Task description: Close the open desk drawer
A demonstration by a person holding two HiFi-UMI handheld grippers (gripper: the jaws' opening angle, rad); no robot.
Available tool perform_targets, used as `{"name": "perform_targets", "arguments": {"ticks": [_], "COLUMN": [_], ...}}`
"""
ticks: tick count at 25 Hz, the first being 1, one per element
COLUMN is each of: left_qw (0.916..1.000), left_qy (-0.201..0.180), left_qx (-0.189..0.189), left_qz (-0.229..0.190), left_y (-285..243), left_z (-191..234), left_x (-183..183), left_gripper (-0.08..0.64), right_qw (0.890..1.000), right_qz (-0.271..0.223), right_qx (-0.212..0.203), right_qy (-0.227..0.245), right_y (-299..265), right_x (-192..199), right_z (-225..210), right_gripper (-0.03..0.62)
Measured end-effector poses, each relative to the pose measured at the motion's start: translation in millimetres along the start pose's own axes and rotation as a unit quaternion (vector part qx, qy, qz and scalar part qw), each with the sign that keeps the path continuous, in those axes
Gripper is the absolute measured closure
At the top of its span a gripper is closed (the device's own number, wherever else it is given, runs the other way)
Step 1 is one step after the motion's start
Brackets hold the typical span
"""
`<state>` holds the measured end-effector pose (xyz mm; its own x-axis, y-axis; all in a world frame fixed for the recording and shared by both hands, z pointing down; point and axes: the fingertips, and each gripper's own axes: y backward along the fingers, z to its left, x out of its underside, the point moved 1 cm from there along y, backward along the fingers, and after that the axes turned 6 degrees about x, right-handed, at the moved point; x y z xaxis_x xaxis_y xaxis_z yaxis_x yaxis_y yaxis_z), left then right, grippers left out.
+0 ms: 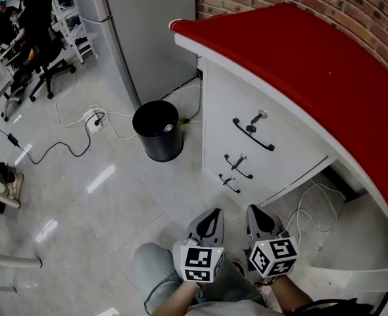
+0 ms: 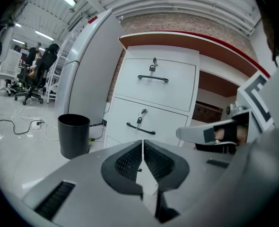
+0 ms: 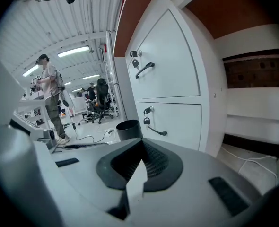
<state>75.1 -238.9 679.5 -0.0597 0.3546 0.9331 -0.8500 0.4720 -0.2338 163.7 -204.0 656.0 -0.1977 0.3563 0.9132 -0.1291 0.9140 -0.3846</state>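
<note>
Red-topped desk (image 1: 312, 58) against a brick wall | white drawers (image 1: 246, 143) beneath it, all fronts flush, keys in the locks | black bin (image 1: 158, 130) just beside on the floor | left gripper (image 1: 209, 217) and right gripper (image 1: 258, 213) low, well short of the drawers, jaws pressed together, empty.

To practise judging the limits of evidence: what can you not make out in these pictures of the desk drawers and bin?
- Bottom drawer: in the left gripper view, mostly hidden behind the left gripper.
- Bin contents: head view, a pale item inside, too small to name.
- Cables: head view, their ends hidden under the desk top.
</note>
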Motion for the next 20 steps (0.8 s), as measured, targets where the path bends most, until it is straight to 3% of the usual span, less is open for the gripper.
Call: {"name": "perform_targets", "arguments": {"ticks": [20], "left_qw": [0.9996], "left_qy": [-0.006], "left_qx": [-0.028], "left_qz": [0.005], "left_y": [0.5], "left_z": [5.7], "left_x": [-1.1], "left_gripper": [0.538], "right_qw": [1.000], "right_qz": [-0.005], "right_qx": [0.010], "right_qy": [0.030], "right_y": [0.9], "right_x": [-2.1], "right_z": [-5.2], "right_gripper": [0.594]}}
